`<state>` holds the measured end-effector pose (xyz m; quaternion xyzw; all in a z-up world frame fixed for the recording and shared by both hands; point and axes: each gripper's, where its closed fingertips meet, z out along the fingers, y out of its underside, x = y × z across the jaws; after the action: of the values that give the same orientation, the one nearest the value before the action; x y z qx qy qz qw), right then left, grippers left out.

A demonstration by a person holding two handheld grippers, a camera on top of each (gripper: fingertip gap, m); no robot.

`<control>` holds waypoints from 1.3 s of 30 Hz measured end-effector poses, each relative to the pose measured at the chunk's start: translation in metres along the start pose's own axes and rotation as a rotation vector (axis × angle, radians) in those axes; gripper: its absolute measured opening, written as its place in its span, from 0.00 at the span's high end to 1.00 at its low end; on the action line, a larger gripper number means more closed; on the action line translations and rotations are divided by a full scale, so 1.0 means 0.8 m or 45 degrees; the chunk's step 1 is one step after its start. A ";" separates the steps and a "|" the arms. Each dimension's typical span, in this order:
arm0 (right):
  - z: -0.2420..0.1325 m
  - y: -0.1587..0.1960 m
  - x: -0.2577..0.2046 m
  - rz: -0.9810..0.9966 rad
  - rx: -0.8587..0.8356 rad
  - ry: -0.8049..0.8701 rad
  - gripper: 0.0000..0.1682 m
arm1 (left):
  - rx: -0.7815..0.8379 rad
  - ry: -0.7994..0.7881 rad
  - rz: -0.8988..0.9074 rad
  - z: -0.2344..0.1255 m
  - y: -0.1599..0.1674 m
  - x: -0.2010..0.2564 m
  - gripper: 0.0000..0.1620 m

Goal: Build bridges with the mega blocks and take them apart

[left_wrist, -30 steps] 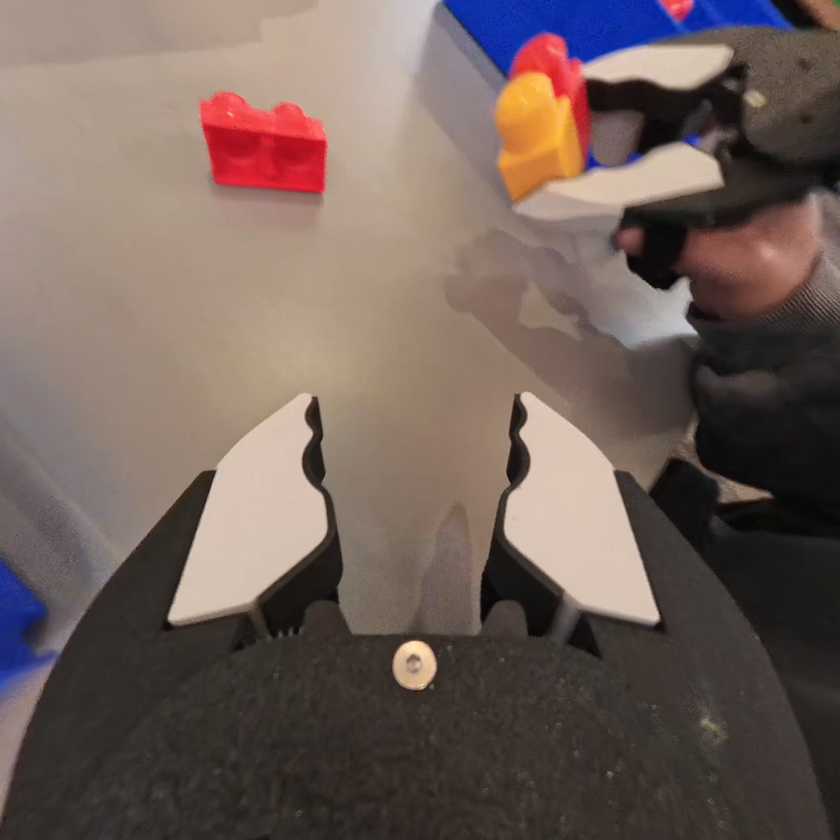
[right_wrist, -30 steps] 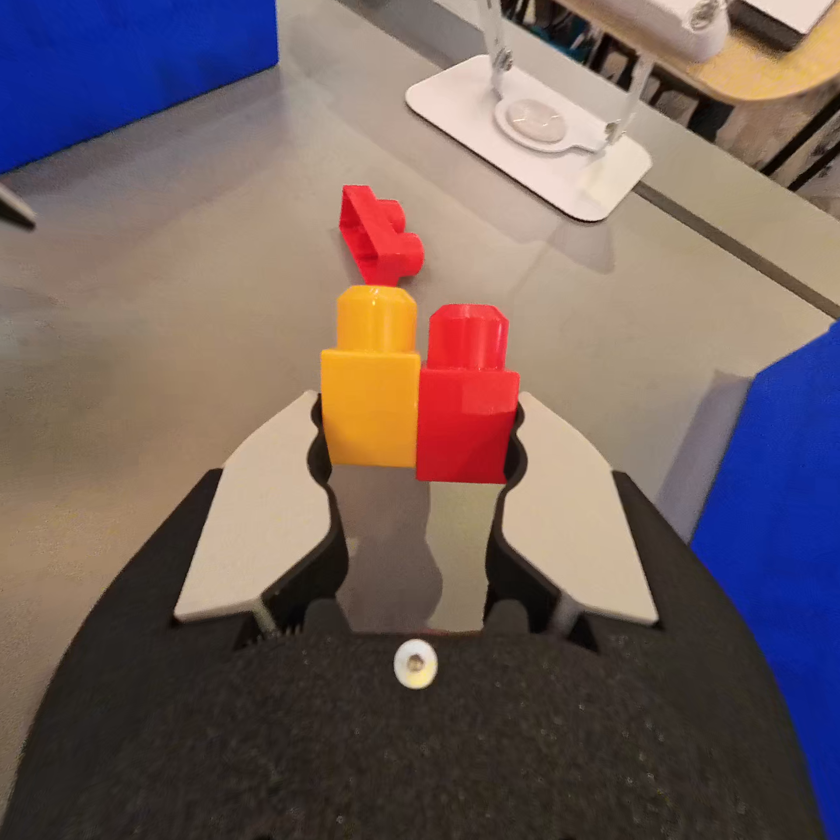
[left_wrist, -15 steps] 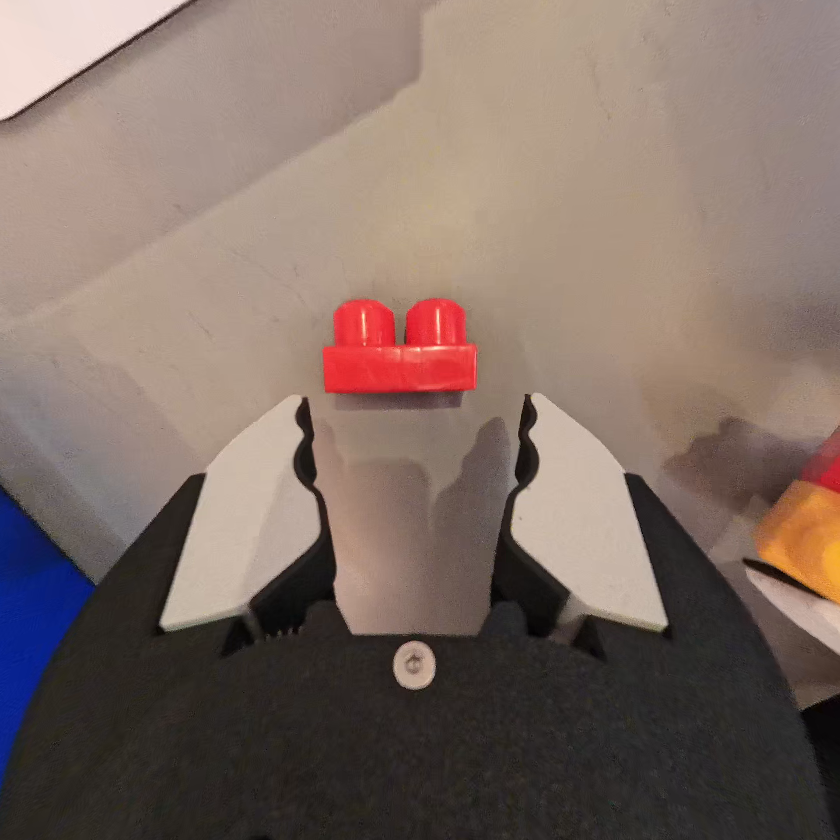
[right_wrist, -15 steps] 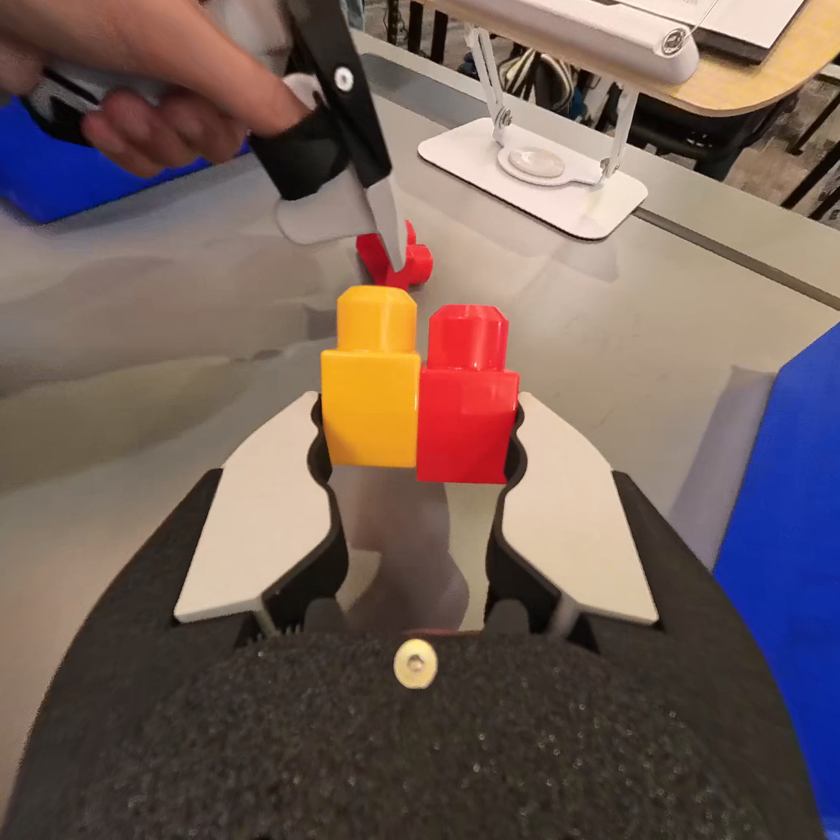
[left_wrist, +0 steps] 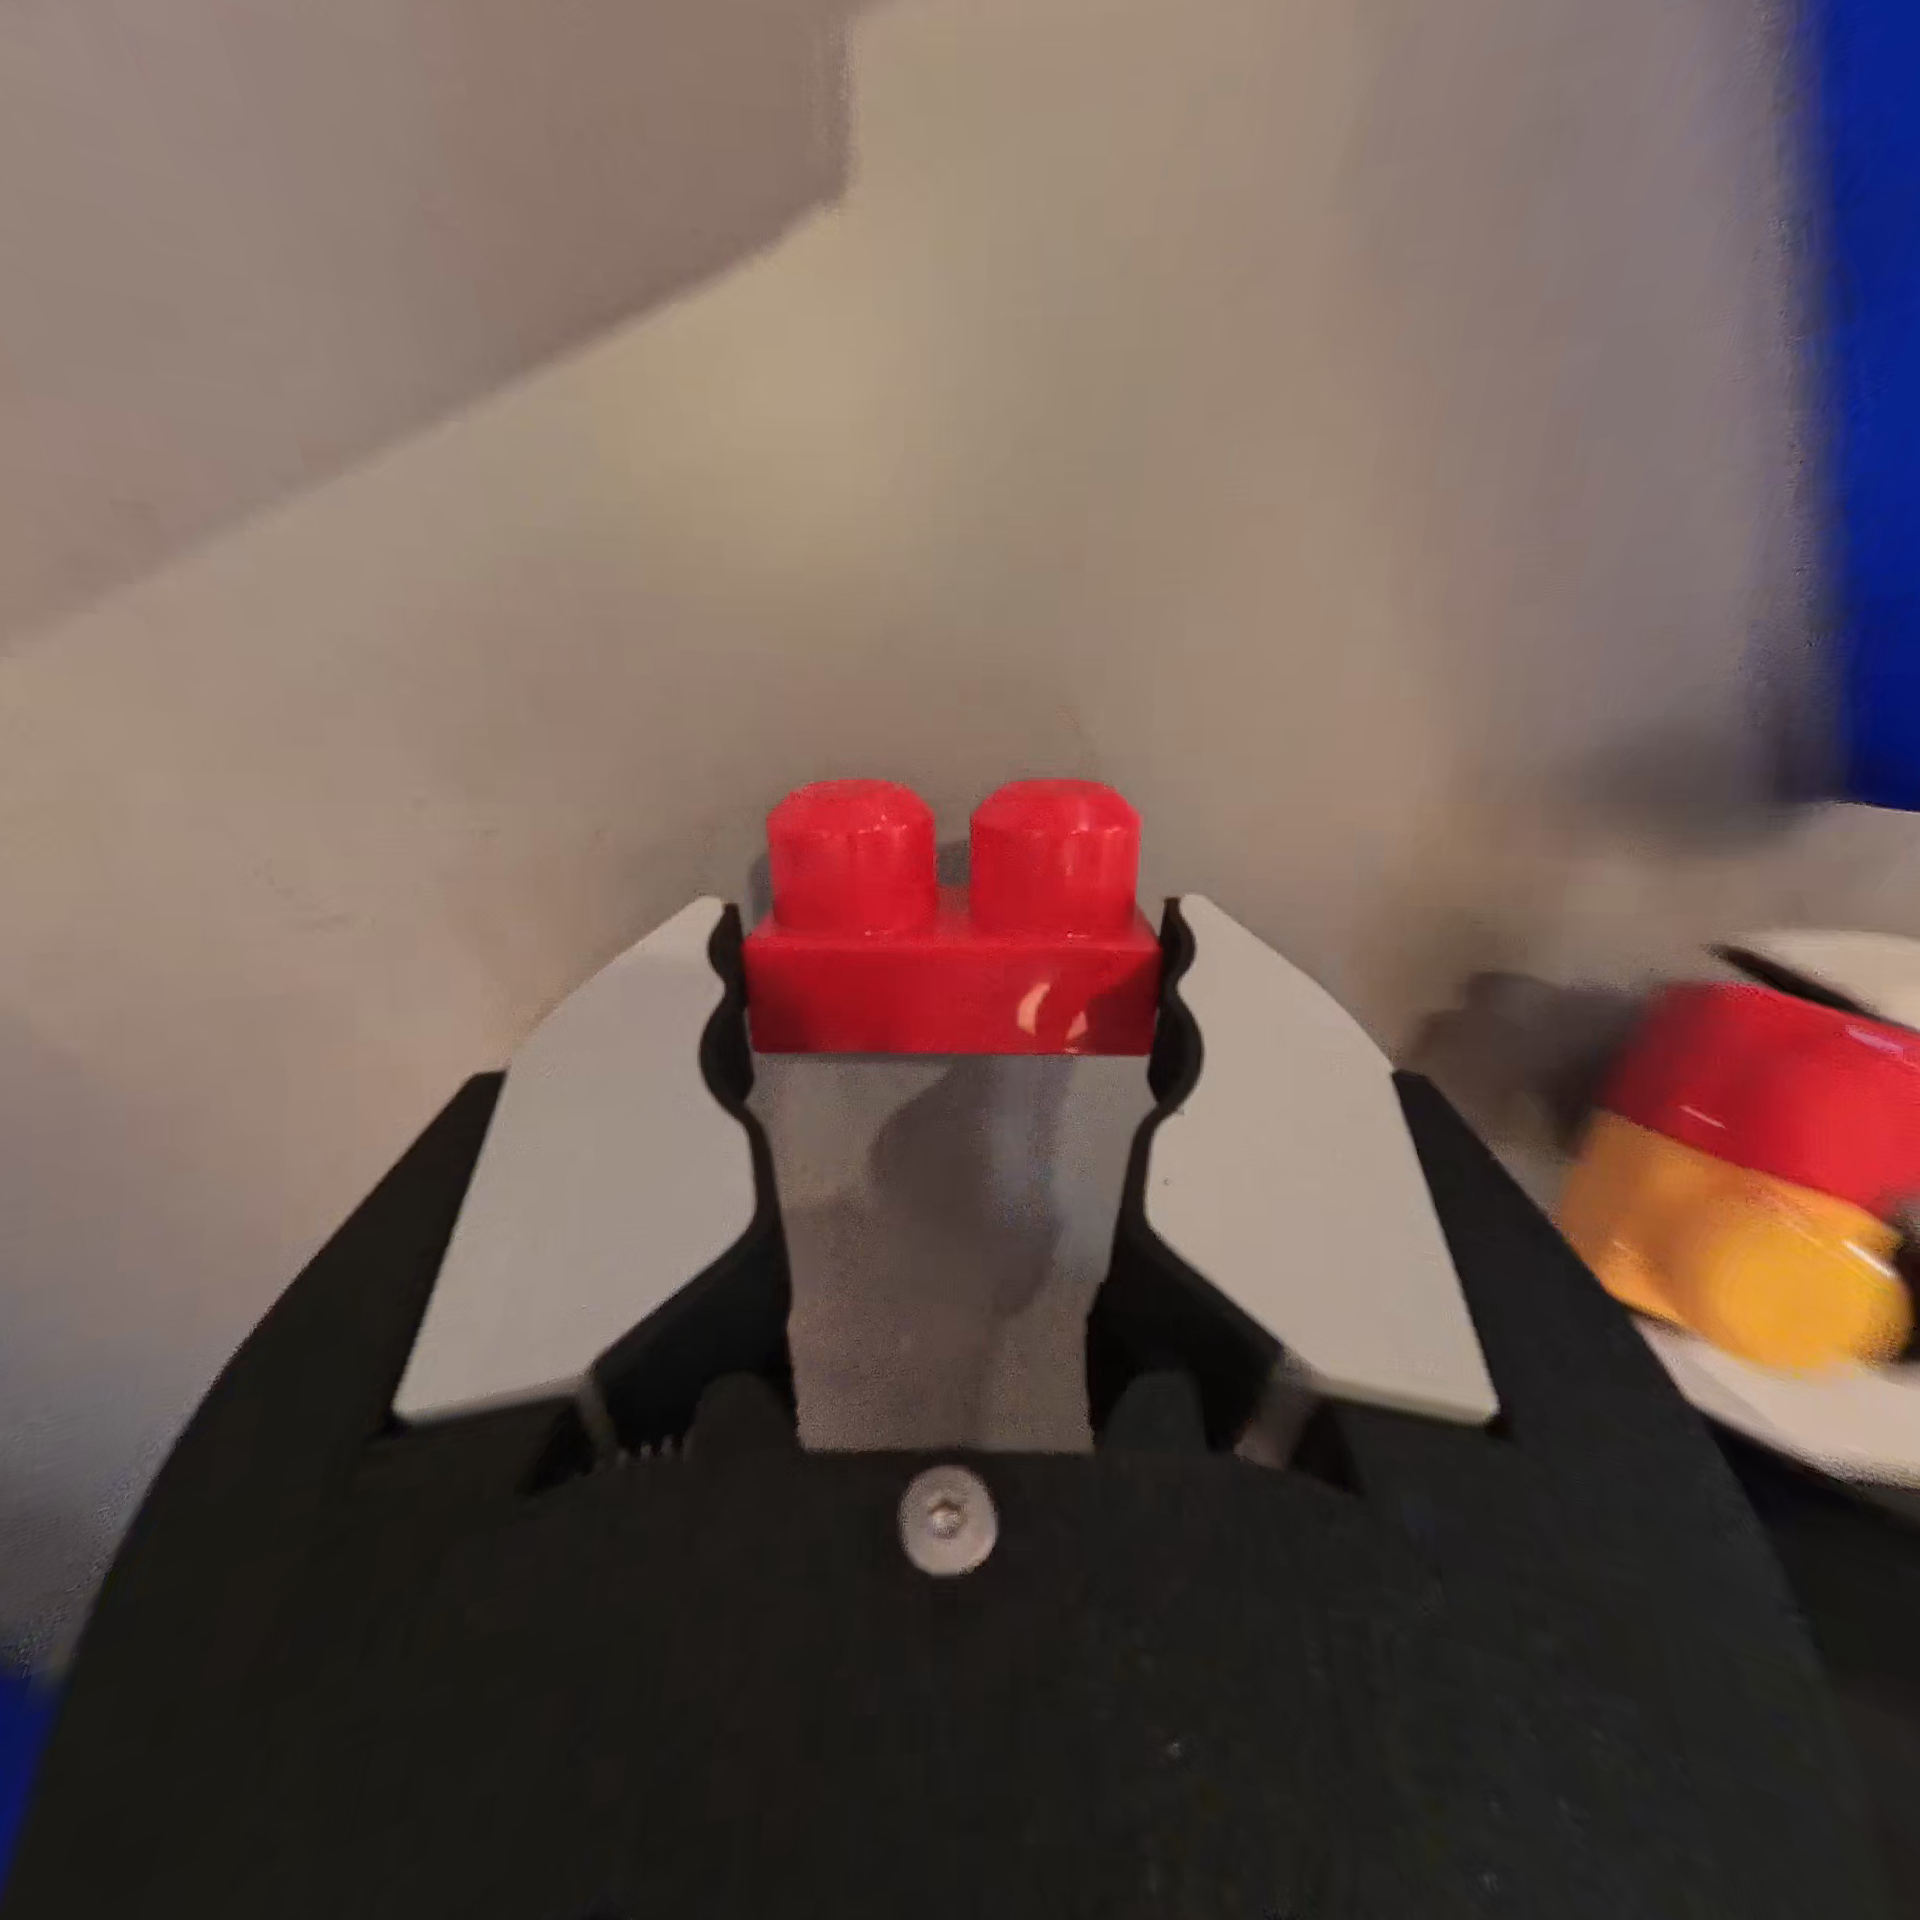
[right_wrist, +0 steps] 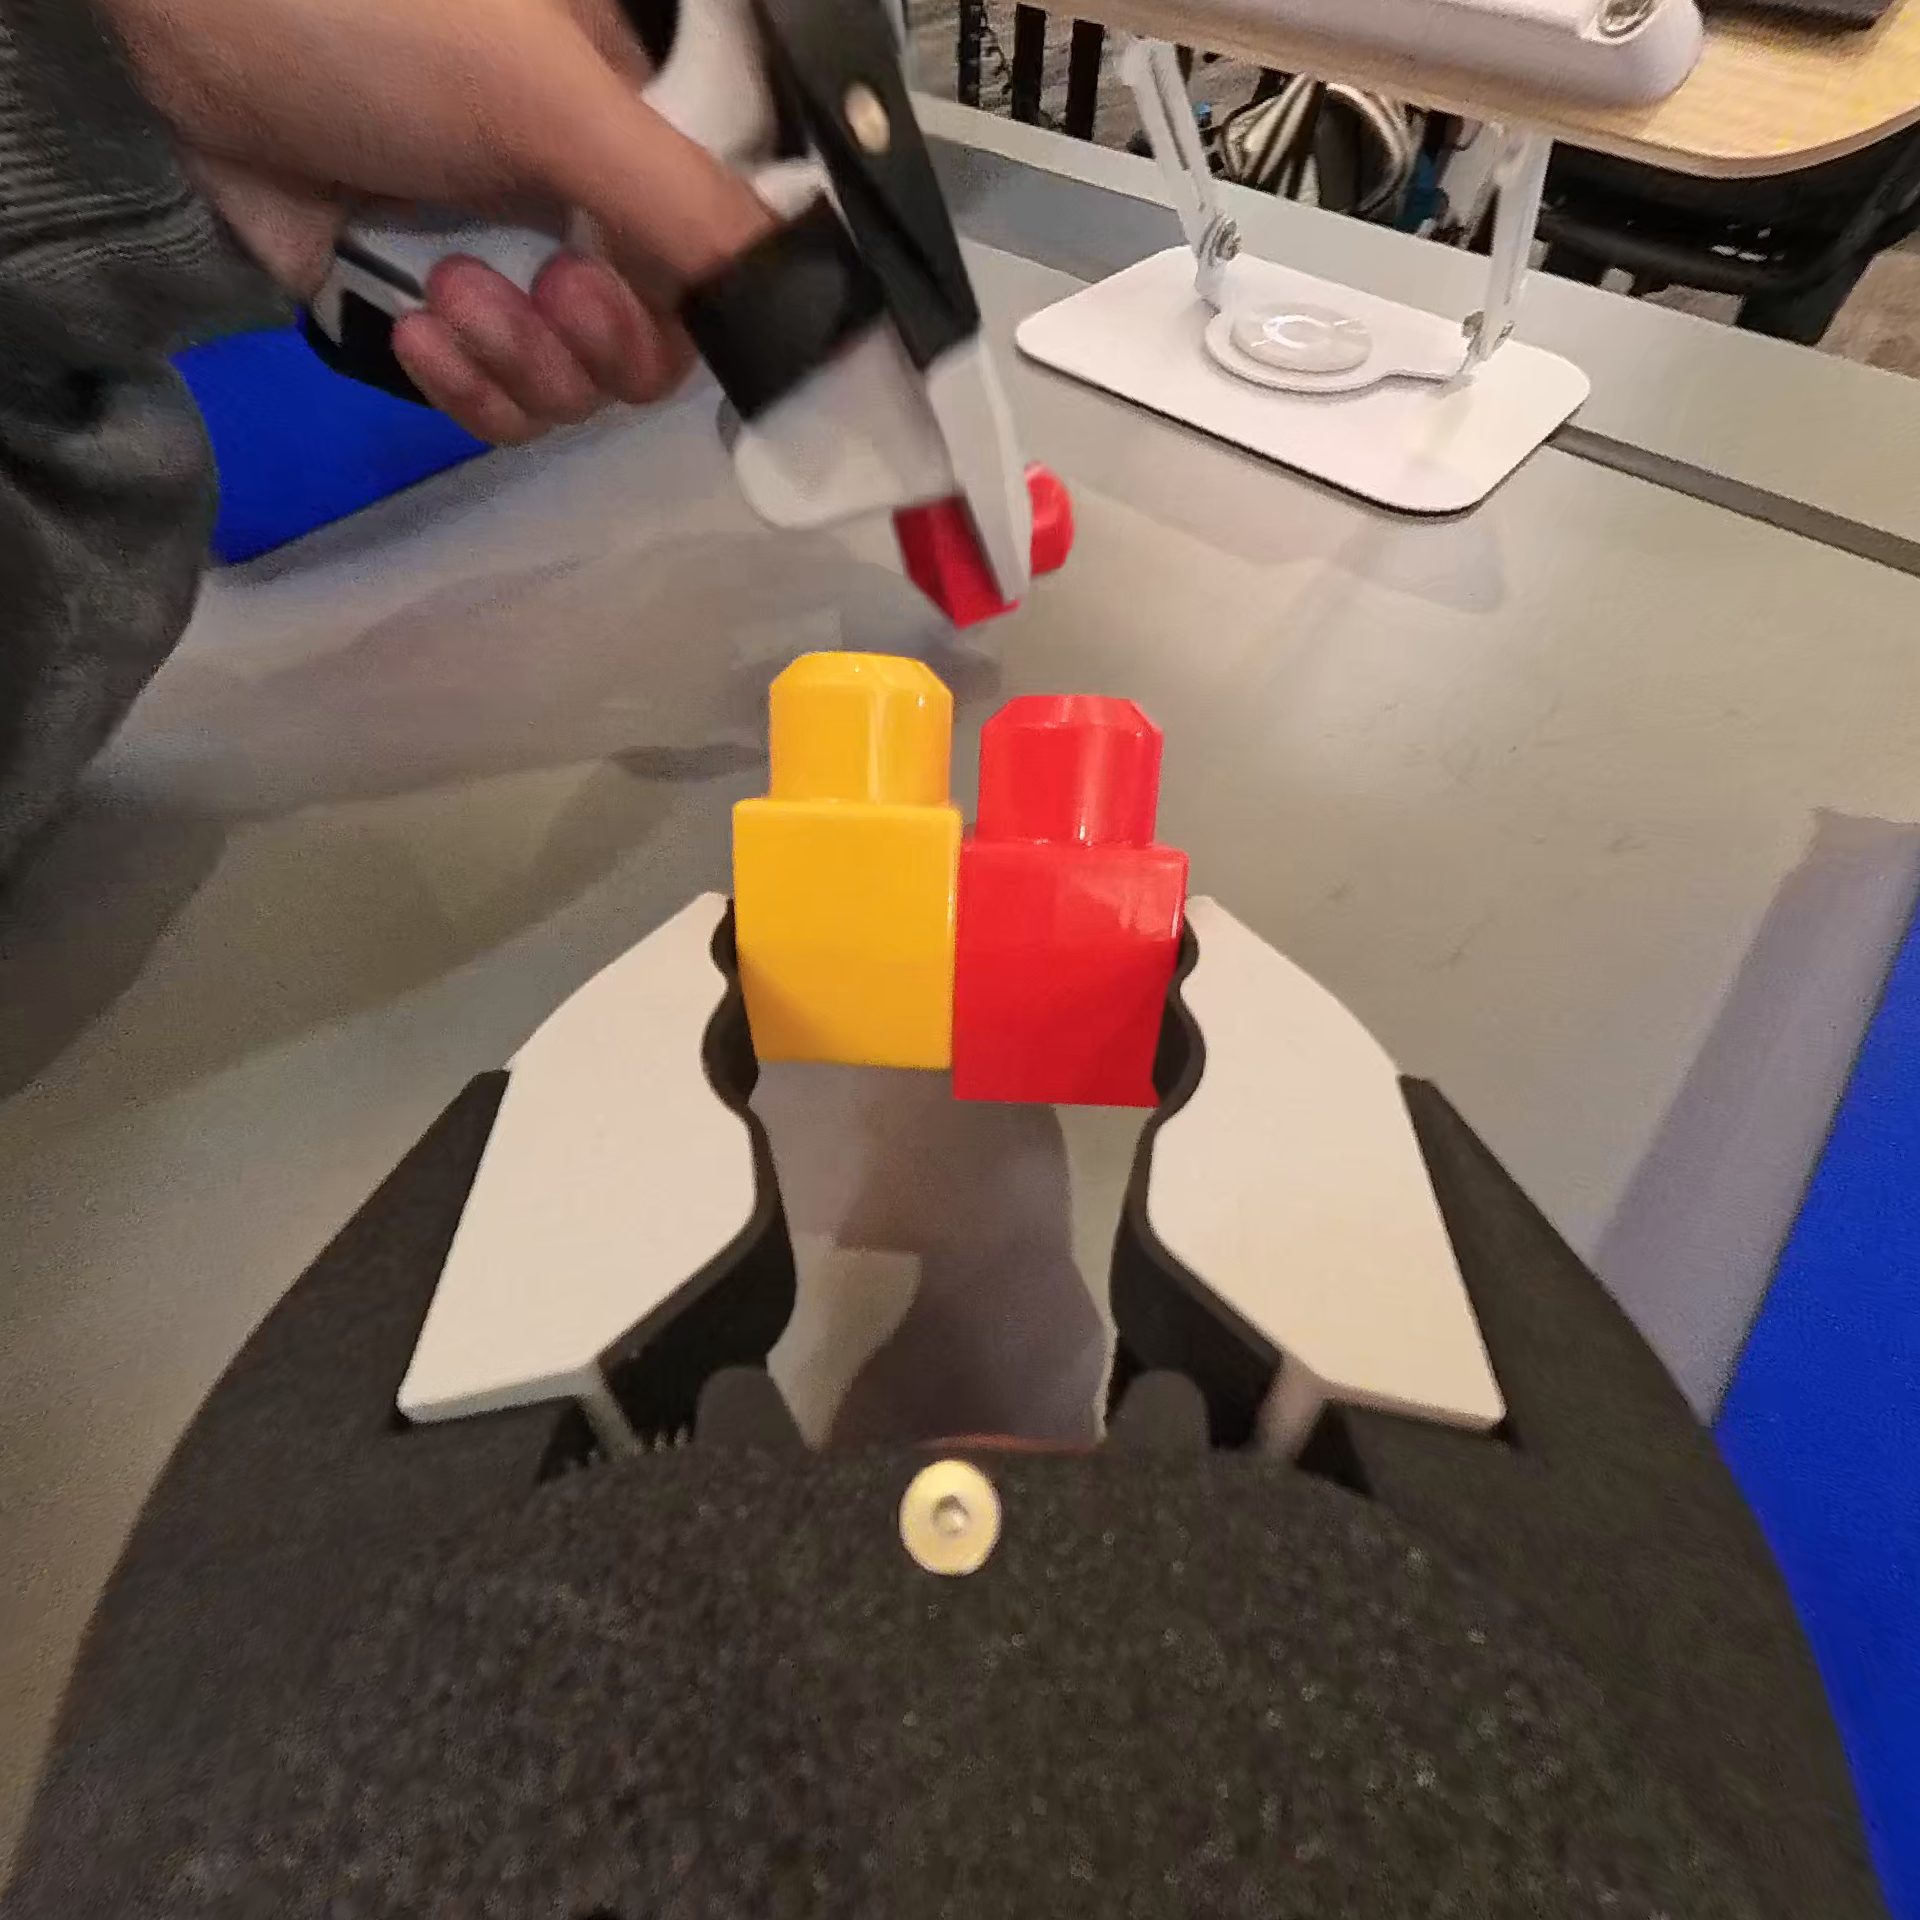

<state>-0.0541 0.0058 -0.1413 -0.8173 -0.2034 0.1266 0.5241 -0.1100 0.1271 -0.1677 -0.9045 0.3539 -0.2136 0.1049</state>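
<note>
My left gripper point(left_wrist: 951, 935) is shut on a red two-stud block point(left_wrist: 951, 987), with a pad pressed against each end. The right wrist view shows the left gripper point(right_wrist: 935, 520) tilted down over the grey table point(right_wrist: 1455, 831), with that block point(right_wrist: 940, 561) between its fingers. My right gripper point(right_wrist: 956, 935) is shut on a yellow single-stud block point(right_wrist: 847, 914) and a red single-stud block point(right_wrist: 1065, 956), which are squeezed side by side with their studs pointing away from me. This pair shows blurred at the right of the left wrist view point(left_wrist: 1745, 1195).
A white stand with a flat base point(right_wrist: 1299, 384) sits at the back of the table. Blue bins stand at the left point(right_wrist: 312, 447) and right point(right_wrist: 1849, 1351). A person's hand point(right_wrist: 499, 208) holds the left gripper.
My left gripper swung to the red two-stud block, moved in around it and its pads came together on its ends. My right gripper kept its two blocks, with the grasp unchanged.
</note>
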 end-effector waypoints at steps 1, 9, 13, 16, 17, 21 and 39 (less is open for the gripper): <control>0.000 -0.001 -0.003 0.020 0.007 -0.034 0.55 | 0.107 0.137 0.045 -0.013 -0.007 0.015 0.54; 0.006 -0.098 -0.054 0.340 0.291 -0.644 0.55 | 0.916 1.255 0.221 -0.172 -0.024 0.119 0.54; 0.027 -0.146 -0.074 0.316 0.343 -0.757 0.55 | 1.043 1.474 0.196 -0.205 -0.025 0.126 0.54; 0.031 -0.166 -0.084 0.282 0.374 -0.753 0.55 | 1.063 1.502 0.221 -0.209 -0.019 0.126 0.54; 0.032 -0.169 -0.087 0.288 0.377 -0.758 0.55 | 1.090 1.524 0.223 -0.215 -0.016 0.124 0.54; 0.032 -0.174 -0.090 0.374 0.411 -0.788 0.55 | 1.116 1.559 0.251 -0.224 -0.007 0.115 0.54; 0.018 -0.154 -0.076 0.341 0.400 -0.880 0.55 | 0.795 1.383 0.516 -0.184 0.020 0.141 0.53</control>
<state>-0.1387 0.0345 -0.0357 -0.6558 -0.2375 0.4908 0.5222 -0.1130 0.0326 -0.0076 -0.5105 0.4412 -0.7085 0.2071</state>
